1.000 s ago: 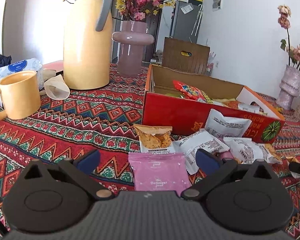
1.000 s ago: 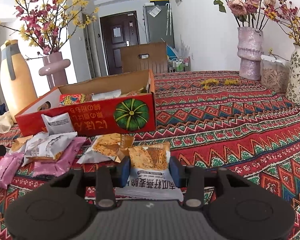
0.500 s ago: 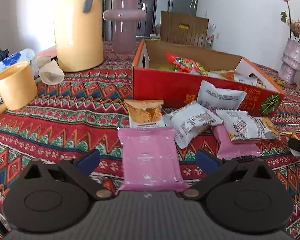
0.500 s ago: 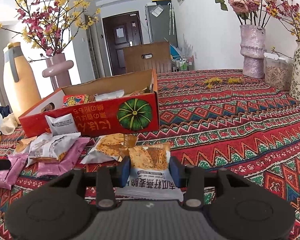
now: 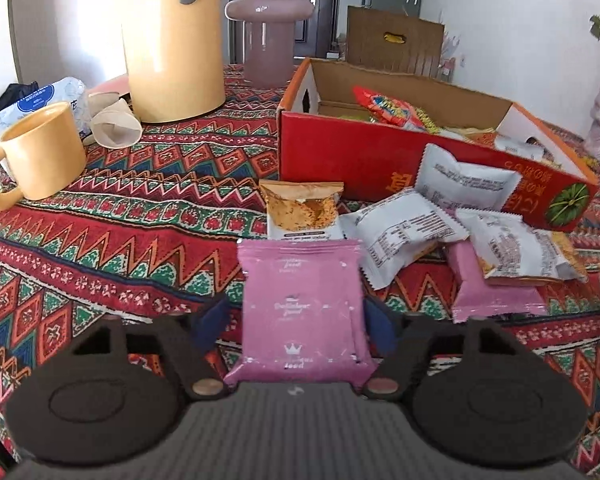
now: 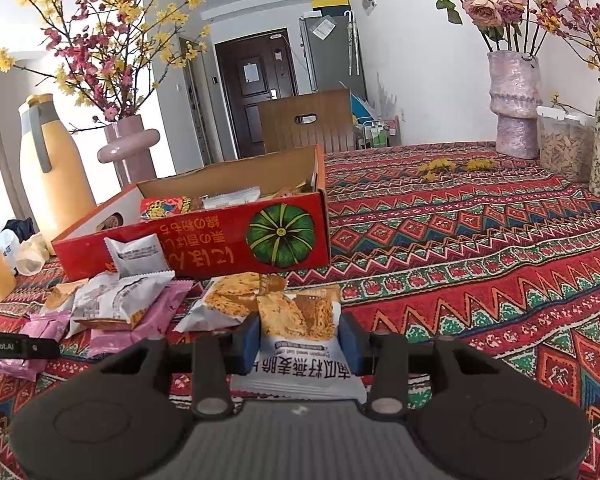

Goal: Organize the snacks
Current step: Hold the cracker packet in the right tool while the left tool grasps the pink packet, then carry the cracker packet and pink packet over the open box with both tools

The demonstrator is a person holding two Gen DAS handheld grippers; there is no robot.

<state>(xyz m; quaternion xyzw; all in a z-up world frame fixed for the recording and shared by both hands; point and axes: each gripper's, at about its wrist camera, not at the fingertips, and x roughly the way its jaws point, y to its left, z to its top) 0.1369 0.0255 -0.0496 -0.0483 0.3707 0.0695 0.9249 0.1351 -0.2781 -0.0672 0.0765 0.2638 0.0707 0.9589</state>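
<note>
Your left gripper (image 5: 298,320) is closing around the pink packet (image 5: 300,304) lying flat on the tablecloth (image 5: 112,240), pads not yet visibly pressing it. Your right gripper (image 6: 299,338) is clamping the oat packet (image 6: 300,320), just in front of the red box (image 6: 220,240) holding other snacks.

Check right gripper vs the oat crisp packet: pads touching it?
Touching. In the right wrist view, the right gripper has both blue pads flat against the sides of the oat crisp packet, with no gap showing on either side.
</note>
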